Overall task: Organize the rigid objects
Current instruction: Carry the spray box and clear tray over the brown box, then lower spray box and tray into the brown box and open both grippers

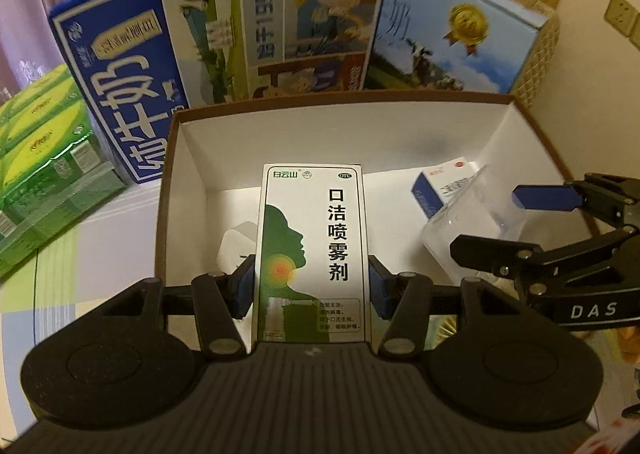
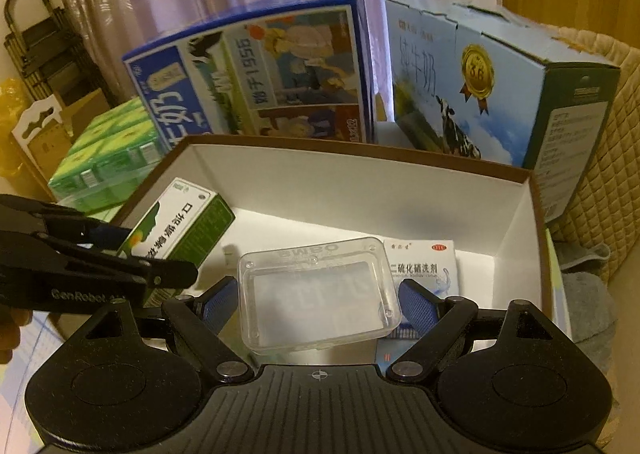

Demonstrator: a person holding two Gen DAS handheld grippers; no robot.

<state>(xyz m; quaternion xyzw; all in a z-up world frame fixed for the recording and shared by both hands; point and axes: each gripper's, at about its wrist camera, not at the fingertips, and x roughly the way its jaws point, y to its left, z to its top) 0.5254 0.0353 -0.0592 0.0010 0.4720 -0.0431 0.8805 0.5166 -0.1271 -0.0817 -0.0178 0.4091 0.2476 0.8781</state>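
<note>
My left gripper (image 1: 312,286) is shut on a white and green spray box (image 1: 314,238), held upright over the near left part of an open brown-rimmed storage box (image 1: 344,98). A small white object (image 1: 236,246) lies on the floor of the storage box behind the spray box. My right gripper (image 2: 318,306) is shut on a clear plastic case (image 2: 320,294), its blue pads (image 2: 418,306) pressing both sides of the case. Below it lies a white and blue medicine box (image 2: 424,262). In the right wrist view the left gripper (image 2: 136,250) comes in from the left with the spray box (image 2: 180,222).
Behind the storage box (image 2: 360,154) stand a dark blue milk carton (image 1: 224,46) and a light blue one (image 1: 460,26). Green shrink-wrapped packs (image 1: 40,158) sit at the left. A beige quilted cover (image 2: 600,134) and a grey cloth (image 2: 588,294) lie to the right.
</note>
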